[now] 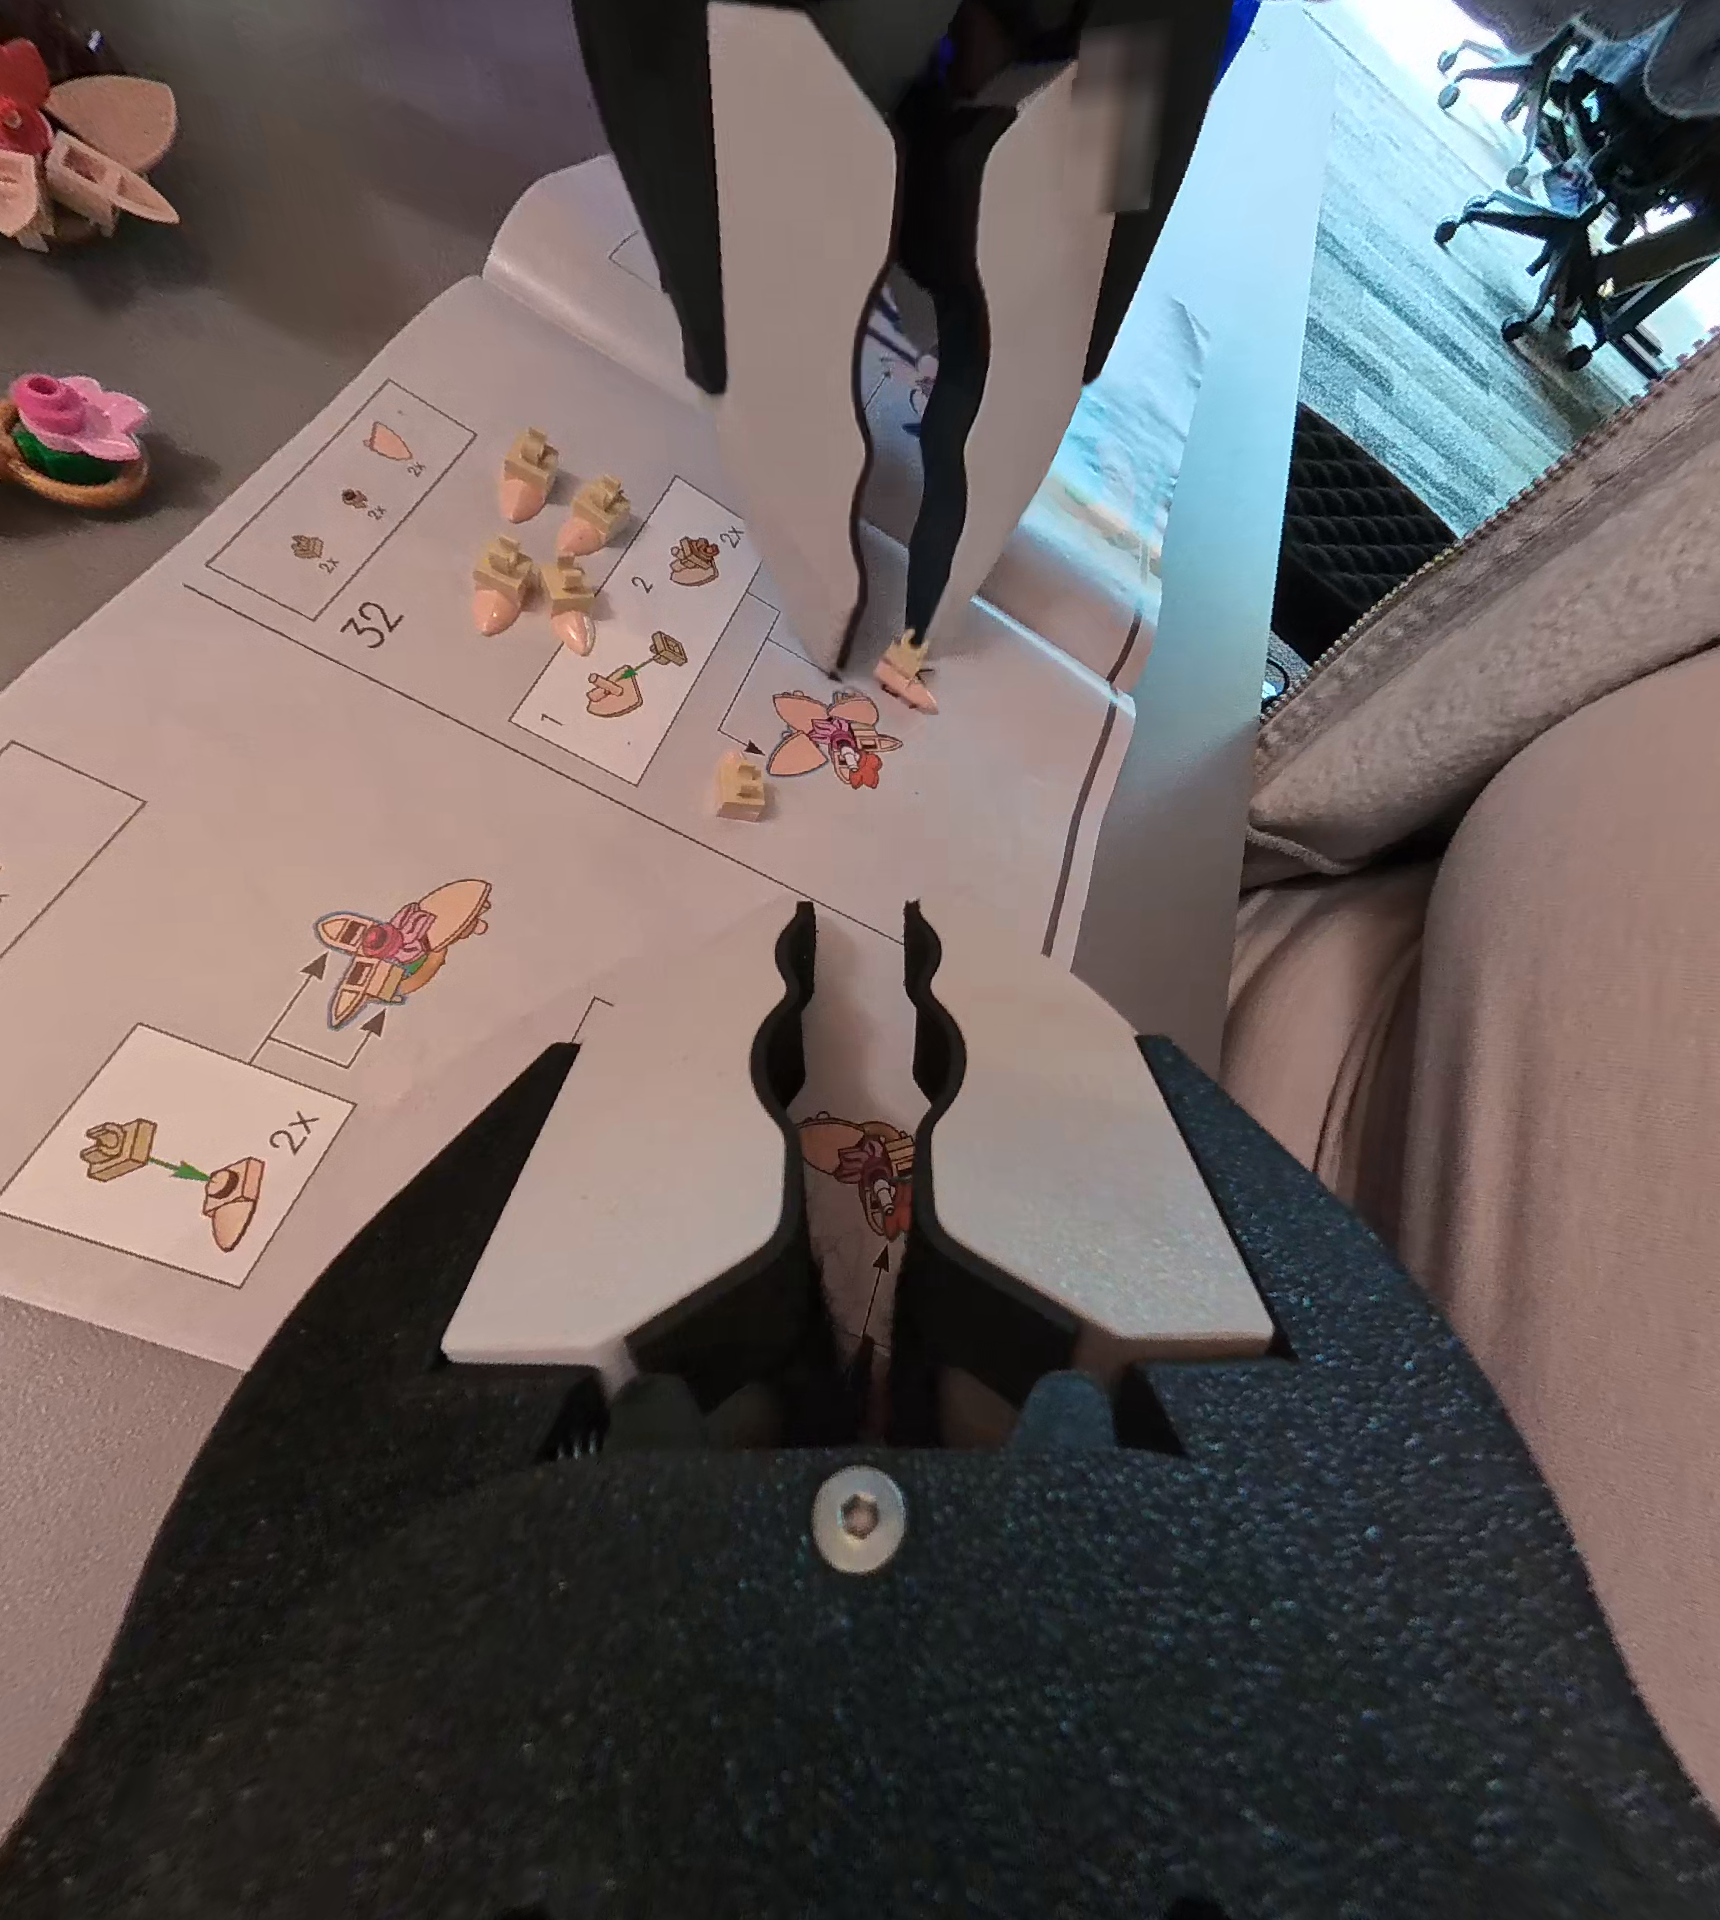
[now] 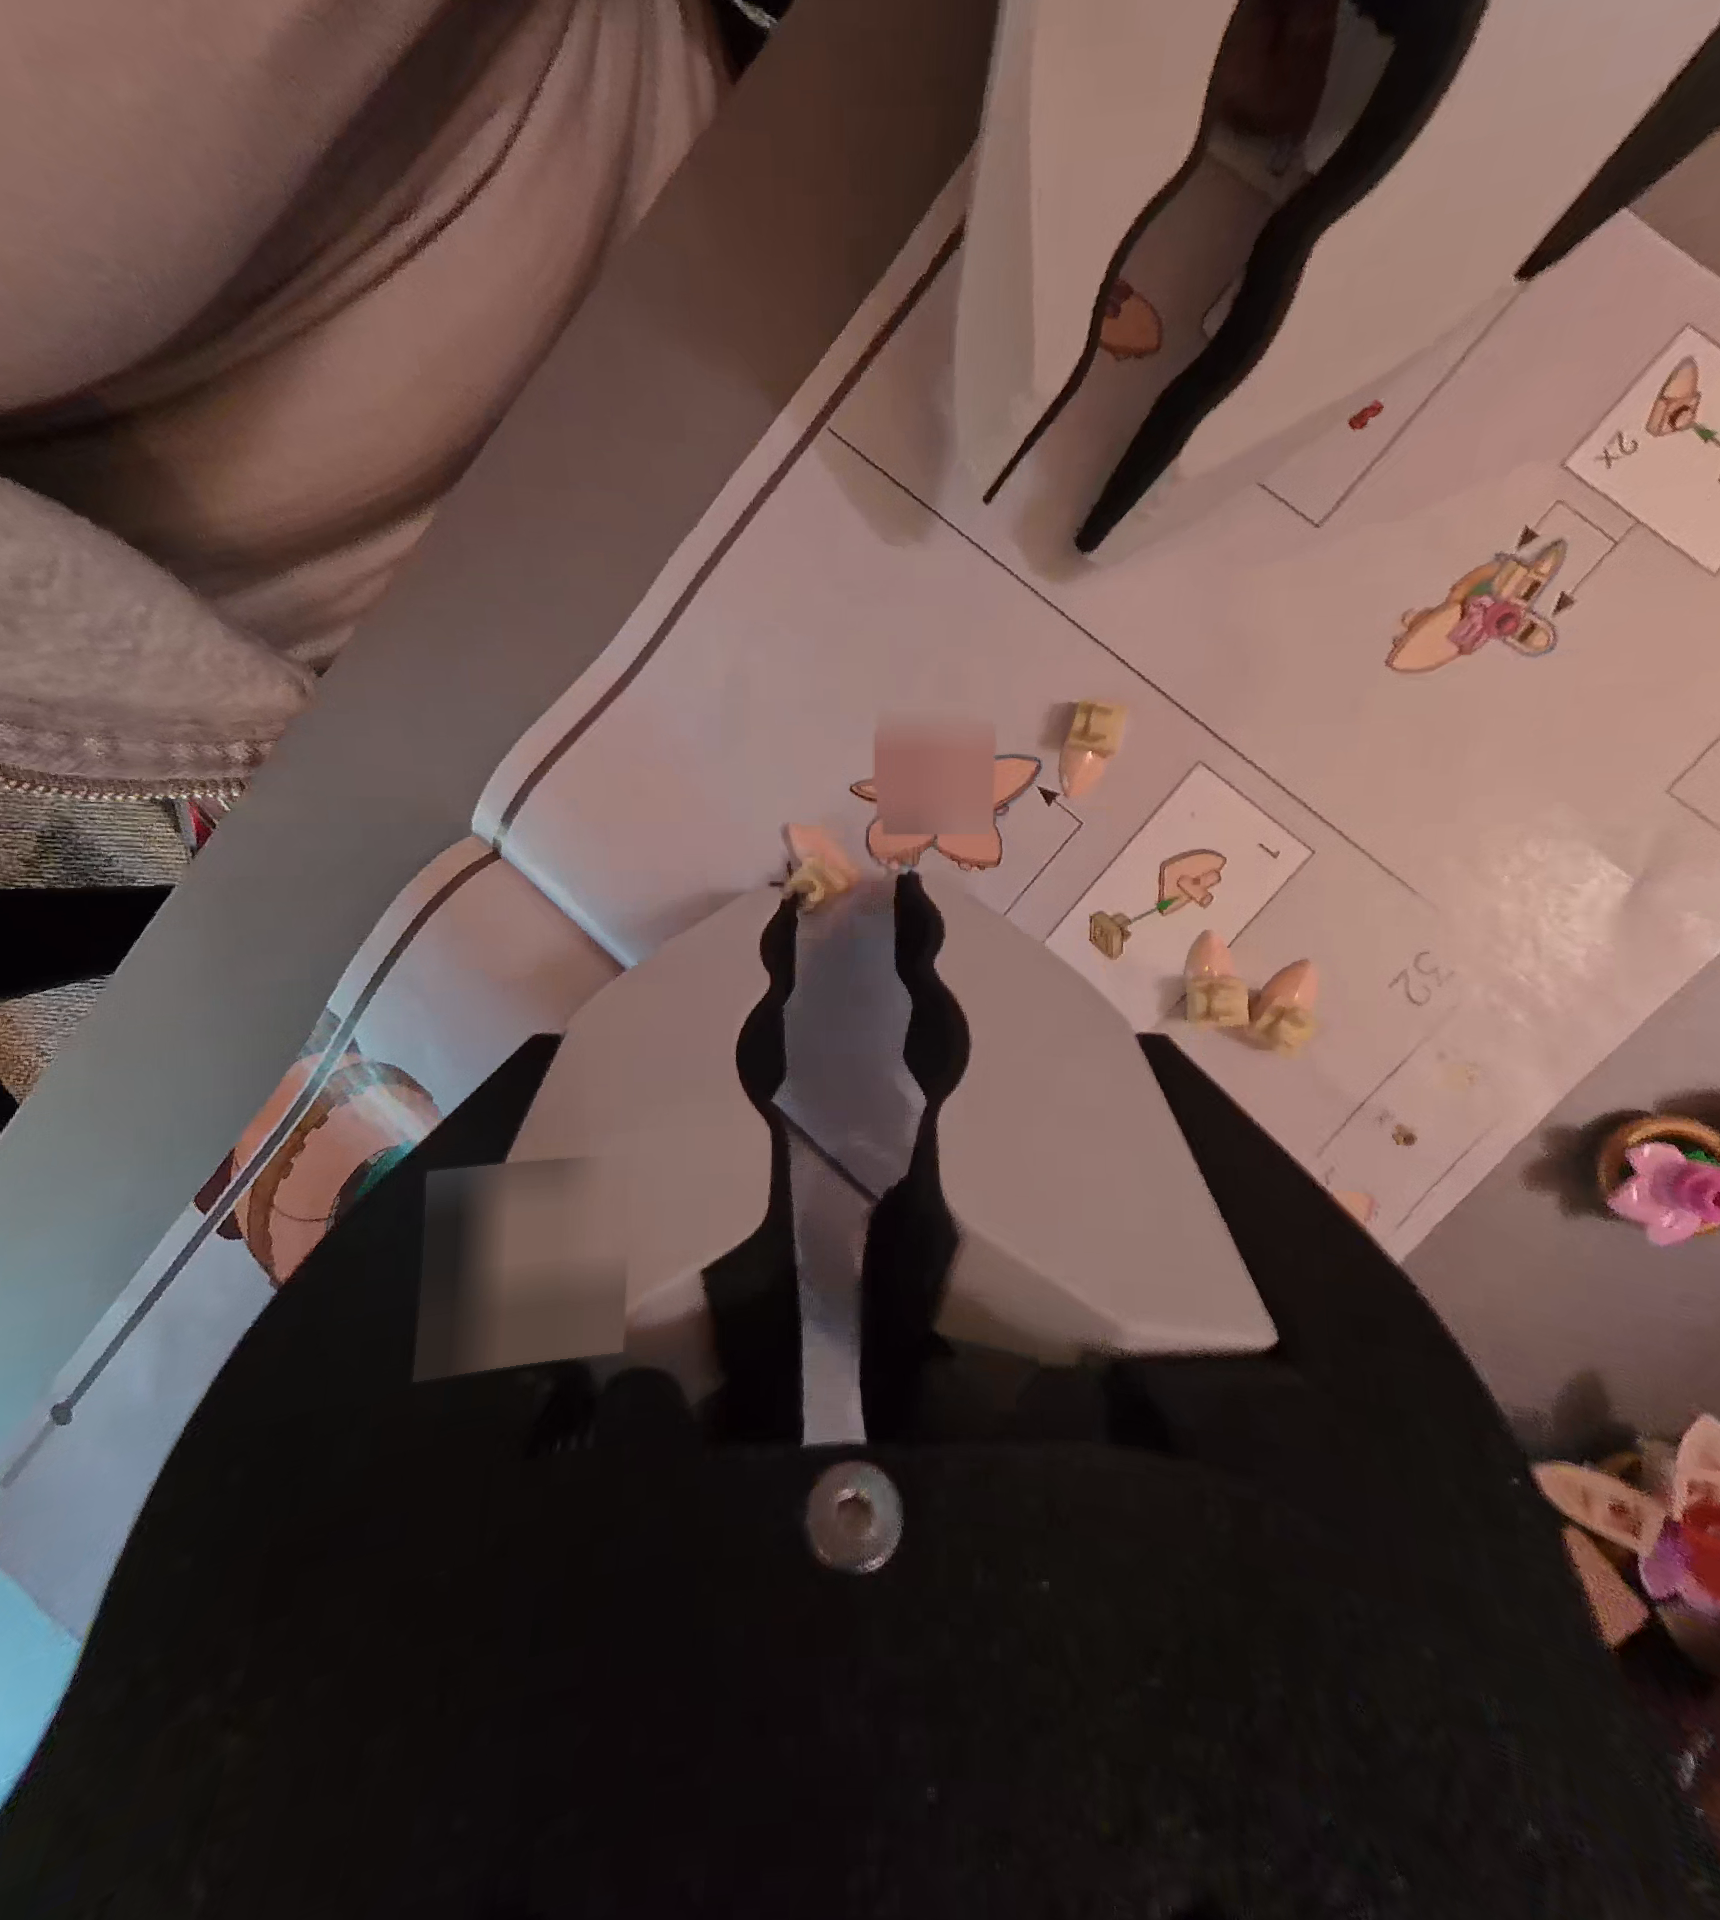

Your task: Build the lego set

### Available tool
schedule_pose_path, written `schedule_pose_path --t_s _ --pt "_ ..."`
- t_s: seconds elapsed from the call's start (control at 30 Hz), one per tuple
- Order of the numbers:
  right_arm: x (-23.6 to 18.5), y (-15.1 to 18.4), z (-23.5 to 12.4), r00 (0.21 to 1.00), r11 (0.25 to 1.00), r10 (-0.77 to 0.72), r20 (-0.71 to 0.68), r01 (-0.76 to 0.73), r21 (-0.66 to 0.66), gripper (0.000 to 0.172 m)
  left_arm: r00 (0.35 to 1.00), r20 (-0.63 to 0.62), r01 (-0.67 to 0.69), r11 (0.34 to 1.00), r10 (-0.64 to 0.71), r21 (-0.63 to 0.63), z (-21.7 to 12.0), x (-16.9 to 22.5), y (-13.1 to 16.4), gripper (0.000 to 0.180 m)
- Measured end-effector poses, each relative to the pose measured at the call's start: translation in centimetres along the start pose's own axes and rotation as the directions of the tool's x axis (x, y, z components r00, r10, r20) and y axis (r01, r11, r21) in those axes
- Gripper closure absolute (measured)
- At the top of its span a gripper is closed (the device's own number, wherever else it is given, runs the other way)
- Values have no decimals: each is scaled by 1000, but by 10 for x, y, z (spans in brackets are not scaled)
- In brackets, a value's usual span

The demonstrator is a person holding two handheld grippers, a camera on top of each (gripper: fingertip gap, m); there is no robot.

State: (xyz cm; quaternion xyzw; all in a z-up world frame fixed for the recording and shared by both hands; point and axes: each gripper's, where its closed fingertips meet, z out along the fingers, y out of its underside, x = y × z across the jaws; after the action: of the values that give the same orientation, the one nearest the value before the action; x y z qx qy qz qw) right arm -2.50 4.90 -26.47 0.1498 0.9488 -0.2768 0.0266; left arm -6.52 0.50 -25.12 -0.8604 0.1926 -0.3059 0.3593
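My left gripper (image 1: pixel 858 914) is open and empty, hovering over an open instruction booklet (image 1: pixel 316 727). It also shows at the top of the right wrist view (image 2: pixel 1038 520). My right gripper (image 2: pixel 843 888) is open, with its tips down at the booklet page (image 2: pixel 1251 727). A small peach petal piece with a tan clip (image 2: pixel 816 871) lies on the page against the right gripper's left fingertip; the other pad stands clear of it. The left wrist view shows the same right gripper (image 1: pixel 877 660) and the piece (image 1: pixel 906 675) at one fingertip.
Several more peach-and-tan petal pieces (image 1: pixel 544 551) lie on the page, and one lies apart (image 1: pixel 742 784). A pink flower on a gold ring (image 1: pixel 71 436) and a red flower assembly (image 1: pixel 4 114) sit on the grey table. A person's clothing (image 1: pixel 1562 935) is beside the table edge. One gripper's finger ends stand about 7 centimetres off the other's.
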Motion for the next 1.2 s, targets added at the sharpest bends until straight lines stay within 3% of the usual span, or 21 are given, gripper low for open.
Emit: schedule_pose_path --t_s 0.1,0.23,0.4,0.7,0.77,0.83,0.9,0.97,1.07,1.2 --pt "1 2 -6 999 1000 6 -47 -6 -8 150 1000 0 -1 1000 1 1 0 0 0 164" --pt "-4 -3 -8 996 998 -55 -75 55 -10 166 1000 2 -3 1000 3 0 0 0 0 164" --pt "-2 -11 -4 984 988 -148 -104 144 -50 165 1000 3 -2 1000 2 -2 1 0 0 164" --pt "0 -9 -6 989 992 -111 -94 104 -75 163 1000 2 -3 1000 3 1 1 0 0 164" --pt "-2 -14 -8 995 999 -26 -100 22 -39 162 1000 0 -1 1000 1 2 1 0 0 164" --pt "4 -11 -9 970 980 184 -159 -194 -49 158 1000 0 1 1000 -1 3 0 0 0 164" --pt "5 -12 -10 868 890 448 -212 -456 15 151 1000 3 3 1000 -3 6 0 0 0 164" --pt "-6 -21 -6 766 788 614 -188 -606 104 151 1000 -3 6 1000 -6 6 -1 0 0 164" --pt "-9 -13 -6 706 762 637 -310 -637 117 154 1000 -16 13 1000 -13 13 -1 1 0 164" --pt "-7 -11 -7 704 773 607 -369 -631 65 156 1000 -23 12 1000 -11 26 -3 2 -2 164"
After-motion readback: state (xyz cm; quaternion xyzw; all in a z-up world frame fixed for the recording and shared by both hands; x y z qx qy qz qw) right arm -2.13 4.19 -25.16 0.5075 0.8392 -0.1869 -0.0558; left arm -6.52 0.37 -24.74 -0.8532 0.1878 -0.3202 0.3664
